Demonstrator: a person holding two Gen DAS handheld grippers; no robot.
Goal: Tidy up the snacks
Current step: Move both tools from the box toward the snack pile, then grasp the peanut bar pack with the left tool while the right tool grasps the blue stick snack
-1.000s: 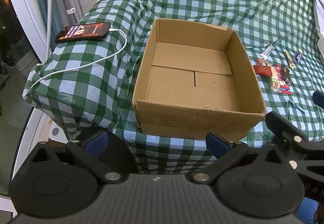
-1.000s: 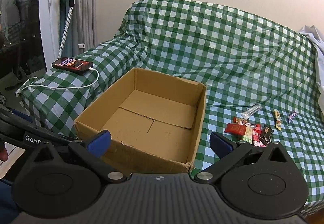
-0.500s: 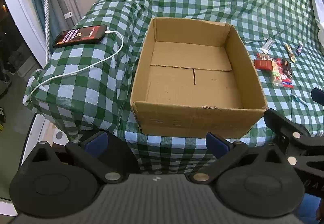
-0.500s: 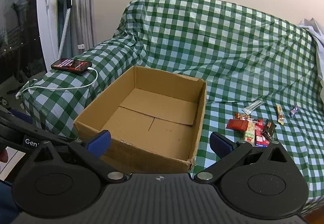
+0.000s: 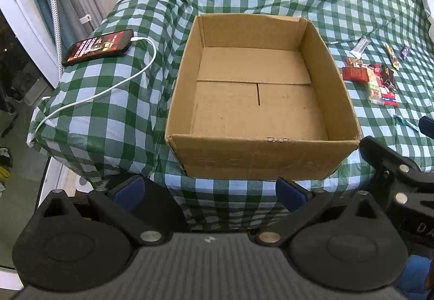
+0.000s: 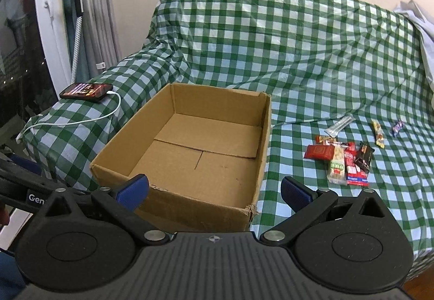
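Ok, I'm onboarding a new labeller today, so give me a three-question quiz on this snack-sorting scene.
1. True or false: the cardboard box already holds snacks.
2. Which tongs are open? A) left tongs only B) right tongs only C) both
3. Fill in: a white cable plugs into the ____ on the sofa arm.

Key: 1 false, the snack pile lies on the checked cover beside the box. 2 C. 3 phone.
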